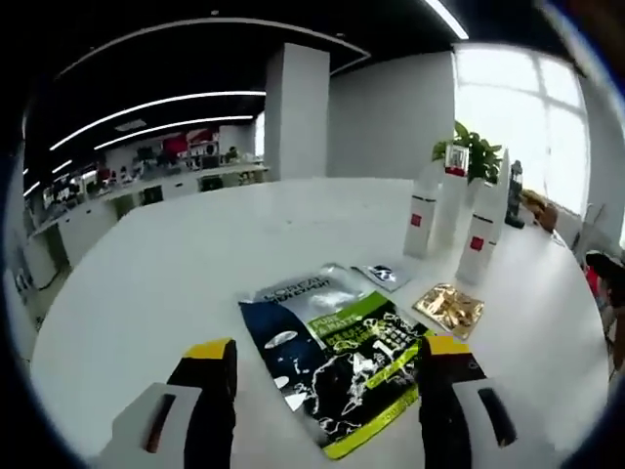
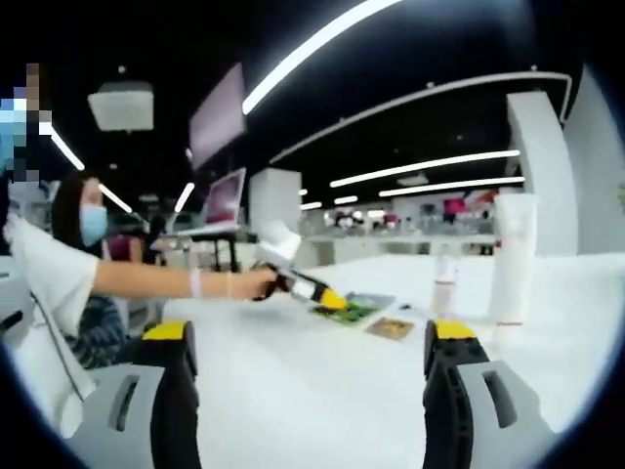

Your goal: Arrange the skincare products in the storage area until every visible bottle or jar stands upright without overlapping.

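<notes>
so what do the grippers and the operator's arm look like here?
Both grippers, left gripper and right gripper, have black jaws with yellow tips on light grey bodies with dark slots. The person's arm has a short white sleeve and a light wristband.

1. A white table (image 1: pixel 166 274) spreads wide across the left gripper view.
2. A potted green plant (image 1: pixel 473 154) stands at the far right of the table, by a bright window (image 1: pixel 518 117).
3. A white square pillar (image 1: pixel 296 112) rises beyond the table's far edge.
4. Long light strips (image 1: pixel 166 103) run across the dark ceiling.
5. In the right gripper view, a seated person (image 2: pixel 68 283) in a white top is at the left.
6. A screen (image 2: pixel 217 119) hangs overhead, far left.
</notes>
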A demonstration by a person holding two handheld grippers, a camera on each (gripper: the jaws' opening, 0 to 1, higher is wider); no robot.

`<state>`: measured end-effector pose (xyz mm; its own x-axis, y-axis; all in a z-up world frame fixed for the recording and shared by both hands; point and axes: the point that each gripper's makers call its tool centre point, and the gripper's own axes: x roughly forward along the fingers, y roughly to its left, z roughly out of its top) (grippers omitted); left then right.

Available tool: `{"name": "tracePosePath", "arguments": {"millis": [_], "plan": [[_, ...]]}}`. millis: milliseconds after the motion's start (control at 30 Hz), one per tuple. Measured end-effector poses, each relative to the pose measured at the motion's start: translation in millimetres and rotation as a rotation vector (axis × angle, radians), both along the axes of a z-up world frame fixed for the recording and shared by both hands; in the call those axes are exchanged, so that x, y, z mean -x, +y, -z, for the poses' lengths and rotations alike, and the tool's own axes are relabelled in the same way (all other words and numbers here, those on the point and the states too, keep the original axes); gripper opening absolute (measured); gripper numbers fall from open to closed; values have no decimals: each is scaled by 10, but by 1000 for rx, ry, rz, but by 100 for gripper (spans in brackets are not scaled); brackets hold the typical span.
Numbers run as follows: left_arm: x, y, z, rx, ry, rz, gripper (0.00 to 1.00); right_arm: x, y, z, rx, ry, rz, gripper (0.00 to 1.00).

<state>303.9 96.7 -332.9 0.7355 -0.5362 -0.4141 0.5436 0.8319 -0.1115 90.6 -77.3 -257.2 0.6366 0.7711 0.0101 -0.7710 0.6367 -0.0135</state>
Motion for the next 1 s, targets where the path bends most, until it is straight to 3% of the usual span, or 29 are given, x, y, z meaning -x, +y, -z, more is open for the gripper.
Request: {"name": "tracePosePath", "arguments": {"millis": [133,200,367,500,567,633,667,700,733,833,900,1000], "plan": [[75,11,-226,-23,-86,8,95,-85,-80,-26,9,-22,35,97],[171,-21,-329,-19,-102,21,100,-92,-98,-64,-12,-16,28,96],[299,-53,-595,-3,-154,42,100,-105,-144,-203,-39,-56,49,97],[391,-73,-762,61,-155,36,100,-108,-165,-275,-40,-63,59,93],[477,-56,-911,118,-152,25,100,-129,-199,-284,3,-69,77,94],[564,-17,-986,139,-147,9,100,-157,-235,-267,56,-76,99,100],[581,1,-985,136,-142,0,100,-162,-229,-273,47,-68,103,100],[652,51,-976,119,-136,-17,100,-201,-244,-307,-38,5,136,100],[678,66,-967,113,-131,-20,100,-205,-250,-331,-60,21,138,100],[808,82,-955,136,-119,-10,100,-175,-310,-500,-145,6,132,100],[930,44,-963,197,-87,15,100,-208,-463,-712,-262,-11,183,100],[1100,-7,-1003,231,-87,77,99,-226,-618,-863,-296,-44,230,100]]}}
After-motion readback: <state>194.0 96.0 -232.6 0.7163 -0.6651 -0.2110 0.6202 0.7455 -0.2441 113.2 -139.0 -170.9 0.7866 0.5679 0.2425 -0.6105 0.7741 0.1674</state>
